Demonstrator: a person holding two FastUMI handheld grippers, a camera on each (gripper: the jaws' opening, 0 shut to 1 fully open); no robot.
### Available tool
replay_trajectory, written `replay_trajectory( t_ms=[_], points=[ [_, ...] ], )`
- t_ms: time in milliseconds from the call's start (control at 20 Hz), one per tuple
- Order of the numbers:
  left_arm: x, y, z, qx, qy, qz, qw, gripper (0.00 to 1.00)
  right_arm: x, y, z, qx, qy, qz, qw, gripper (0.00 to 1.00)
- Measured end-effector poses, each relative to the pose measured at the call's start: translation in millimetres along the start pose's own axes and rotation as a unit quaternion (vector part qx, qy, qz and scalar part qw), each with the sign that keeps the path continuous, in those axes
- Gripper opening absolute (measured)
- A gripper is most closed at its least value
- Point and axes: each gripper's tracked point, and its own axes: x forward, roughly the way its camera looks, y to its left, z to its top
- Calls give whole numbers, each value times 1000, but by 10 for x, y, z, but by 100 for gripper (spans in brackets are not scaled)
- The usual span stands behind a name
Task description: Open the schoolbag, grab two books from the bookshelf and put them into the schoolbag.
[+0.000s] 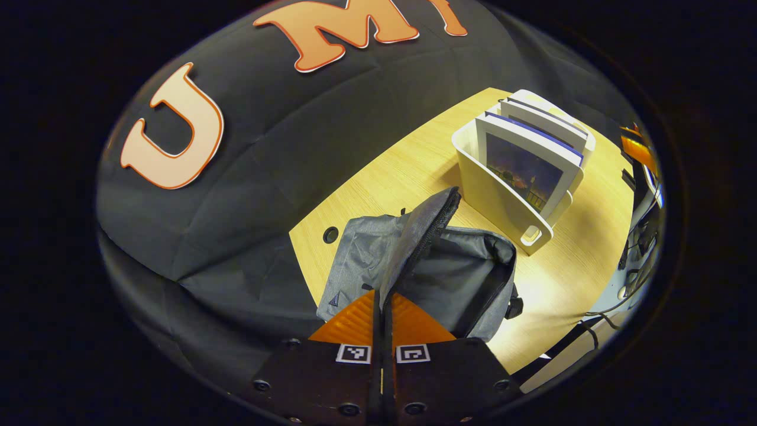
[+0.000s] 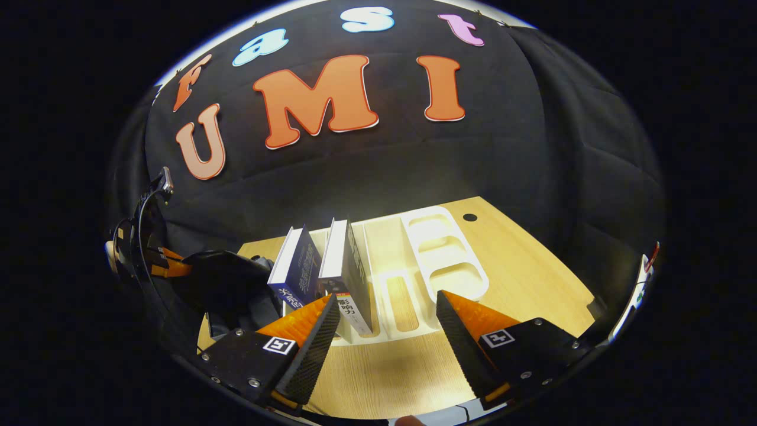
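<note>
Standing in bookshelf (image 2: 414, 278), two books (image 2: 346, 272), schoolbag (image 1: 449, 278) beside

Book spines: the left book (image 2: 294, 272) and right book (image 2: 348, 278) each carry printed Chinese characters, too small to read with certainty. Each finger of the left gripper (image 1: 382, 297) and right gripper (image 2: 387, 300) carries one square coded marker. Bag (image 1: 366, 254): one small triangular mark, no legible text.
</note>
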Motion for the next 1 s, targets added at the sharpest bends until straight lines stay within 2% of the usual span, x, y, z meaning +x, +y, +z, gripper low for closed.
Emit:
replay_trajectory(
  t_ms=[300,450,600,700,900,1000],
  points=[
    [76,102,28,15,7,-22,1000,2,-24,96,37,-3,22,-13,1000,98],
    [122,159,67,17,3,-48,999,2,-90,343,195,-2,44,3,999,98],
    [198,257,57,6,0,-66,998,1,-93,610,491,-52,61,5,997,98],
    [233,350,25,1,-1,-69,998,1,-63,901,673,-68,78,23,994,98],
    [238,427,20,5,-14,-78,997,2,96,1446,763,-73,166,71,981,98],
    [233,480,13,7,-17,-81,997,1,214,1578,674,-48,224,69,971,98]
  ],
)
